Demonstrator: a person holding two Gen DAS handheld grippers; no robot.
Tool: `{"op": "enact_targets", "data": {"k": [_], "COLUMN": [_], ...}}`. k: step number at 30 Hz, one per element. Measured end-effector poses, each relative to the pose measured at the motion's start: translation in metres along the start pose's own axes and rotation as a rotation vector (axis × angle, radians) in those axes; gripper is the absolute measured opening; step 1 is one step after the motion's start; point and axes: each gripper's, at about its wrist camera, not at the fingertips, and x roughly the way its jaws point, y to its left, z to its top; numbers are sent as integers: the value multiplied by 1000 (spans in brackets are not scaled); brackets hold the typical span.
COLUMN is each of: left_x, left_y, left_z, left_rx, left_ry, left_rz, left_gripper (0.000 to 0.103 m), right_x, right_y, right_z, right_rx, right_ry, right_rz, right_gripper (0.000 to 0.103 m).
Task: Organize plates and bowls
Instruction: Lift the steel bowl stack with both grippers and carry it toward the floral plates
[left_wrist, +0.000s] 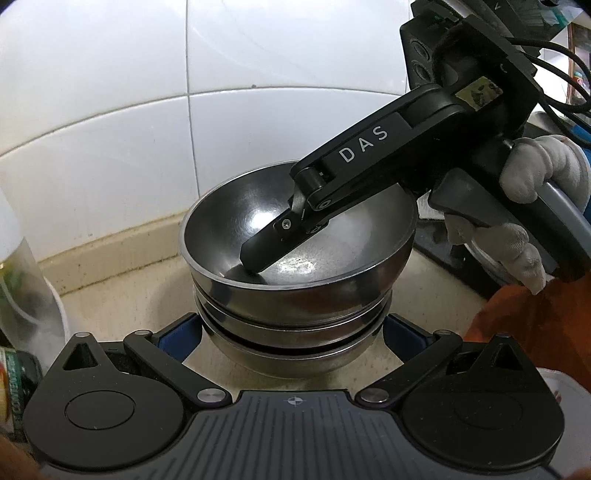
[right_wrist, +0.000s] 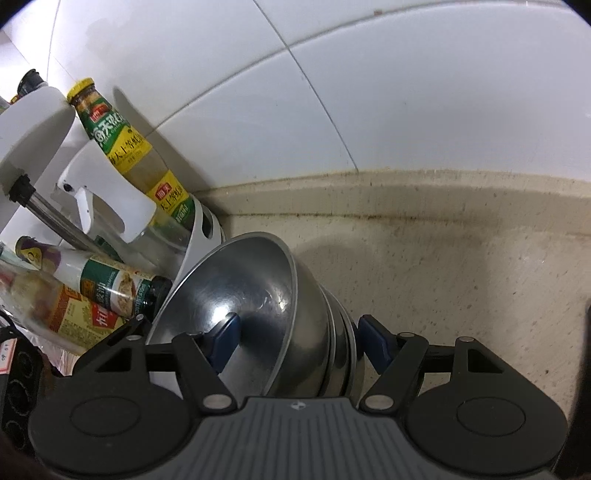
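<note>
The left gripper (left_wrist: 293, 332) sits nearest its camera, its fingers spread wide on either side of the bottom of a stack of steel bowls (left_wrist: 295, 291) and apparently touching nothing, probably waiting there to steady the pile. The stack stands on the beige counter (left_wrist: 436, 291) close to the white tiled wall (left_wrist: 258, 55), just beside a rack of sauce bottles (right_wrist: 125, 129), so the bowls are gathered in the corner out of the way. The right gripper (right_wrist: 299, 341) straddles the rim of the top bowl (left_wrist: 295, 221), one finger inside and the other out past the stack; the gap looks wider than the wall, so I judge it open, either just letting go or about to close. Nested rims look even, so the pile should stay put.
</note>
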Motion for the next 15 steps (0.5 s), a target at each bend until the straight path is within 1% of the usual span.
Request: {"op": "enact_targets", "data": {"k": [15], "left_x": [-12], "left_y": [-11], "left_z": [19], "left_rx": [17], "left_ry": [-11], "left_rz": [25], "left_gripper": [103], "right_x": [-29], "right_y": [9], "right_z": [8], "right_rx": [-7], "right_ry": [-56], "right_rz": [-15], "right_gripper": [65]}}
